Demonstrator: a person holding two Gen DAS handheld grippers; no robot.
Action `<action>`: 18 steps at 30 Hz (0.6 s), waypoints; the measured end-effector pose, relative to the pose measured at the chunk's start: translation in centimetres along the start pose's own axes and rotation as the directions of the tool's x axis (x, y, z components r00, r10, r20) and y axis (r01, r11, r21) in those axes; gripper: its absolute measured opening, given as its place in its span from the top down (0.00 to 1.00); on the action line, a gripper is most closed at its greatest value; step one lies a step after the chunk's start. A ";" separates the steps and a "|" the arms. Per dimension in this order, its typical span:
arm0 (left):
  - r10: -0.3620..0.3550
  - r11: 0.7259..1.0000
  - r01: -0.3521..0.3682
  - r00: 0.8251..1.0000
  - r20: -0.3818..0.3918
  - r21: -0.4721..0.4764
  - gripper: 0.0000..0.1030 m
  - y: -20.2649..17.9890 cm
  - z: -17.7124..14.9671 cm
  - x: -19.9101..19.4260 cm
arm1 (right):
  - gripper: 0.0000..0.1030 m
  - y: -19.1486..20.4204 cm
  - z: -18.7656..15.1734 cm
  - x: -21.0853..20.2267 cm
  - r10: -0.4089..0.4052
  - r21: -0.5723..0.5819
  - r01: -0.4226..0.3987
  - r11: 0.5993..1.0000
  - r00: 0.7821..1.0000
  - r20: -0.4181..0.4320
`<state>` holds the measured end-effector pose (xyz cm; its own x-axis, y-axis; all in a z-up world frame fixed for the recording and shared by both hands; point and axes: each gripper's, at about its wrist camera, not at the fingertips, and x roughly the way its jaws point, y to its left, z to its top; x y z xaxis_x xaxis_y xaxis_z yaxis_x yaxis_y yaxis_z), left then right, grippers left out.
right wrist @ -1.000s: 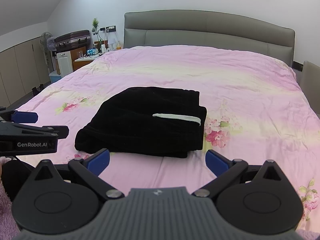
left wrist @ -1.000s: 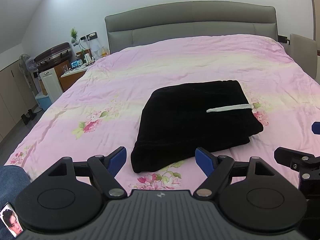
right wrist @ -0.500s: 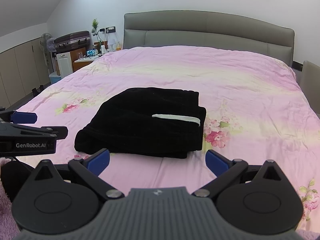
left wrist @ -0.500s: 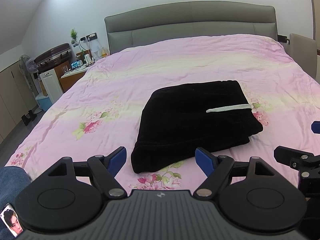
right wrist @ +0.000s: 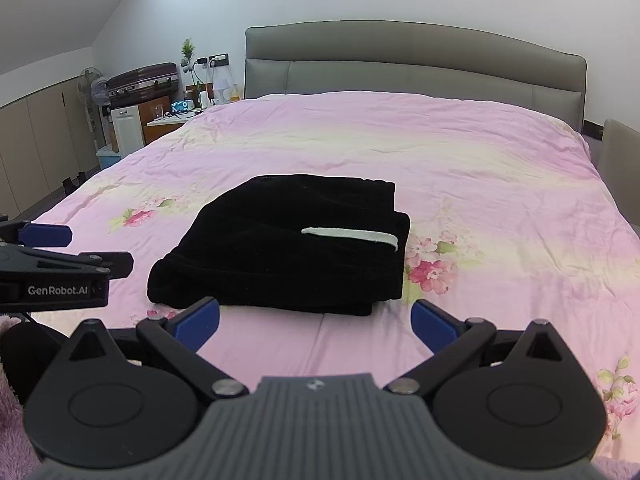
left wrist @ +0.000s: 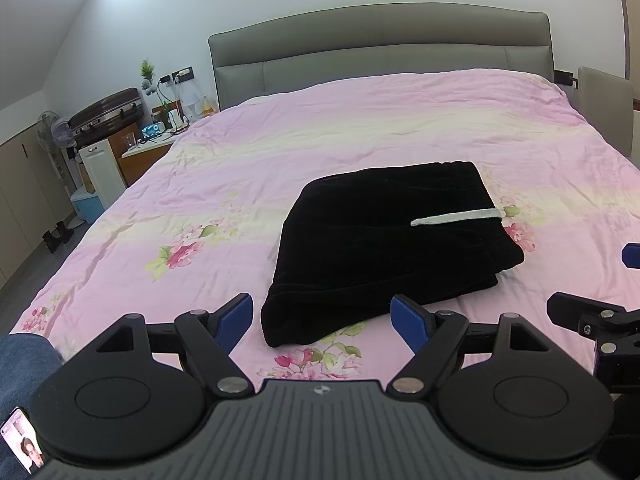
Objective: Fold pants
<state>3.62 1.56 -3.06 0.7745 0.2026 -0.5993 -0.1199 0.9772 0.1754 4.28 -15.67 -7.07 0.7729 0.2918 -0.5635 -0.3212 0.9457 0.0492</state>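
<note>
Pink floral sheet [left wrist: 360,140] is covering the whole bed [right wrist: 500,184], wrinkled, running up to the grey padded headboard [left wrist: 380,40] at the far edge. Black pants [left wrist: 384,248] are lying folded into a compact stack on the sheet, toward the near edge of the bed, roughly midway between the left and right edges; in the right wrist view the pants [right wrist: 280,248] are sitting just ahead of the claw. Layered fold edges are showing along the near side and right side of the stack. White stripe [left wrist: 456,217] is lying across the top layer near the stack's right edge, also visible in the other view as the stripe [right wrist: 352,235].

Left claw [left wrist: 322,320] is hovering over the near edge of the bed, blue-tipped fingers [left wrist: 236,314] spread wide, gripping nothing, near corner of the pants showing between the tips without touching them. Right claw [right wrist: 316,322] is also hovering at the near edge, fingers [right wrist: 432,324] spread wide, holding nothing, apart from the fabric. Each claw is appearing at the side of the other's view.

Dark suitcase [left wrist: 106,114] is resting on a cabinet past the bed's far-left corner, with a fan [right wrist: 94,90] beside it. Small potted plant [left wrist: 147,74] is standing next to the headboard.
</note>
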 end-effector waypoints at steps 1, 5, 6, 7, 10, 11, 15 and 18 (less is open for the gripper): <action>0.000 1.000 0.000 1.000 0.001 0.001 0.11 0.0 0.0 0.0 | 0.05 0.0 0.0 0.0 -0.001 0.001 0.001 1.000 1.000 0.000; 0.002 1.000 -0.002 1.000 0.004 0.007 0.11 0.1 0.2 0.0 | 0.05 0.0 0.0 0.0 0.000 0.000 0.000 1.000 1.000 0.000; 0.000 1.000 0.000 1.000 0.003 0.007 0.11 0.2 0.2 0.0 | 0.05 0.0 0.0 0.0 0.000 0.000 0.000 1.000 1.000 0.001; -0.001 1.000 0.001 1.000 0.003 0.003 0.11 0.2 0.2 0.0 | 0.05 0.0 0.0 0.0 0.000 0.000 0.000 1.000 1.000 0.000; -0.004 1.000 0.004 1.000 0.000 -0.006 0.11 0.3 0.1 -0.1 | 0.05 0.0 0.0 0.0 0.000 0.000 0.000 1.000 1.000 0.000; 0.000 1.000 0.000 1.000 0.000 -0.003 0.11 0.3 0.1 -0.1 | 0.05 0.0 0.0 0.0 -0.001 0.000 0.001 1.000 1.000 0.000; 0.006 1.000 -0.006 1.000 0.002 0.003 0.11 0.3 -0.1 -0.1 | 0.05 -0.1 0.0 0.0 0.001 0.000 -0.001 1.000 1.000 0.000; 0.006 1.000 -0.006 1.000 0.005 0.001 0.11 0.4 0.0 -0.2 | 0.05 0.0 0.0 0.1 -0.002 0.001 0.002 1.000 1.000 -0.002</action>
<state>3.42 1.87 -2.94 0.7770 0.2080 -0.5942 -0.1239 0.9759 0.1795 4.32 -15.69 -7.15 0.7725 0.2894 -0.5653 -0.3190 0.9465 0.0487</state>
